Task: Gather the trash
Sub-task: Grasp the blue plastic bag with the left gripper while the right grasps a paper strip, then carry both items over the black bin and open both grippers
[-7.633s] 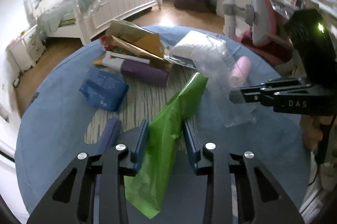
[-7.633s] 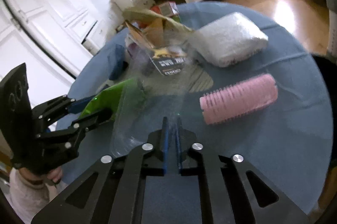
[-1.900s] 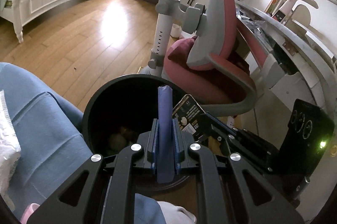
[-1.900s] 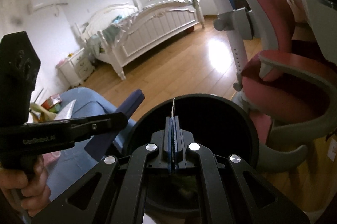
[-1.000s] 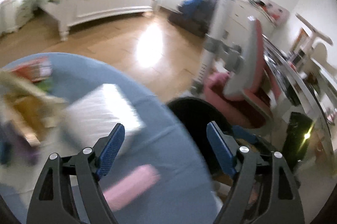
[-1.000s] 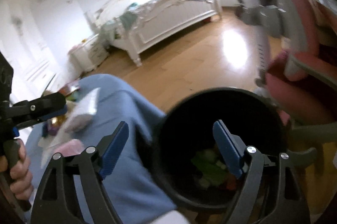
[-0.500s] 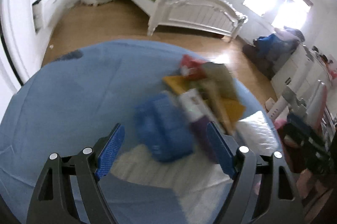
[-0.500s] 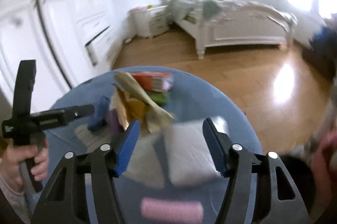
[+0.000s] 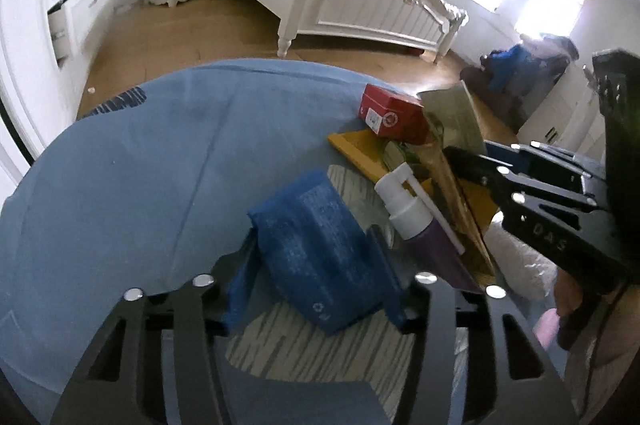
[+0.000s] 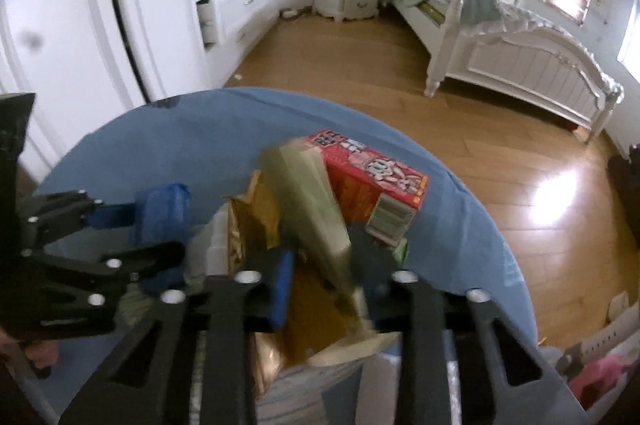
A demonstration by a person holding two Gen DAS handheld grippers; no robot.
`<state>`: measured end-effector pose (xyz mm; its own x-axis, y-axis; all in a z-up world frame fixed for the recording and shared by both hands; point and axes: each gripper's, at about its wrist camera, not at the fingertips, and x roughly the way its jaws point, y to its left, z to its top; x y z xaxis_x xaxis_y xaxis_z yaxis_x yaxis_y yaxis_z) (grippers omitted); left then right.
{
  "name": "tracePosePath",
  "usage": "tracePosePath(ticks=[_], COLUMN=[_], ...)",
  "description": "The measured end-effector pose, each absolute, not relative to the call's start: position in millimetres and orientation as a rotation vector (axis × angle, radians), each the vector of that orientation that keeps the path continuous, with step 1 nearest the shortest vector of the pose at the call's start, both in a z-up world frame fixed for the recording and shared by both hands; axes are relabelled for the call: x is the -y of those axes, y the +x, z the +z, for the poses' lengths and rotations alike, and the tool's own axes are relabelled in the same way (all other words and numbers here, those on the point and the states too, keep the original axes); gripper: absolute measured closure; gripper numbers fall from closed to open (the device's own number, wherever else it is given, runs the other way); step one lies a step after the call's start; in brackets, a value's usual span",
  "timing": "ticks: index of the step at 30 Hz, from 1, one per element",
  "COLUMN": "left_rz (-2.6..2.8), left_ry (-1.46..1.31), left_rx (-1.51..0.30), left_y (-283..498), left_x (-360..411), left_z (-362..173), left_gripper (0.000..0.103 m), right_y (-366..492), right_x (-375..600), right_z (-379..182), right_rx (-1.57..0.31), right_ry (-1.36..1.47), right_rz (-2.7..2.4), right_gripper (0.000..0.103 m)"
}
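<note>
Now that both grippers are back over the blue-clothed table [image 9: 120,165] from the black bin where each dropped a piece 2 seconds ago, a fresh pick is under way on each side.

Left wrist view: left gripper [image 9: 316,289] jaws closing around the blue packet [image 9: 320,257], which sits between them at 6 o'clock of the pile. Blue pads look to be at its sides; cannot tell if they press yet. White-capped purple bottle [image 9: 416,225] lies just beside it at 3 o'clock; red box [image 9: 394,115] at 1 o'clock, well apart. Right tool's black body [image 9: 552,221] crosses at 3 o'clock.

Right wrist view, blurred: right gripper [image 10: 324,277] jaws closing, with the pale green wrapper [image 10: 316,209] standing between them over a gold wrapper [image 10: 256,221]. Contact unclear through blur. Red box [image 10: 376,181] at 1 o'clock, behind. Left gripper [image 10: 120,225] at 9 o'clock against the blue packet [image 10: 160,213].

Judgement: 2 pieces binned, 2 more about to be taken; the bottle, box and gold wrapper remain. Bin is out of both views now.
</note>
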<state>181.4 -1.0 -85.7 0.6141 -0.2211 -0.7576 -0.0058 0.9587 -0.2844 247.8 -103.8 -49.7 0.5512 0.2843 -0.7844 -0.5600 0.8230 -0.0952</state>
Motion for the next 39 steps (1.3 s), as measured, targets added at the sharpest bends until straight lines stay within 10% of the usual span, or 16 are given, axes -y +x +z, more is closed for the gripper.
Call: tracePosePath(ticks=[15, 39], left_rz=[-0.279, -0.812], left_ry=[-0.220, -0.046], left_rx=[-0.677, -0.784], left_y=[124.6, 117.6], left_x=[42.1, 314.9], left_z=[-3.4, -25.7], left_gripper=[0.067, 0.067], right_y=[119.0, 23.0], right_x=[245.5, 461.5], right_z=[46.3, -39.5], right_rx=[-0.496, -0.526], right_ry=[0.108, 0.245], right_rz=[0.396, -0.135], right_gripper=[0.089, 0.089])
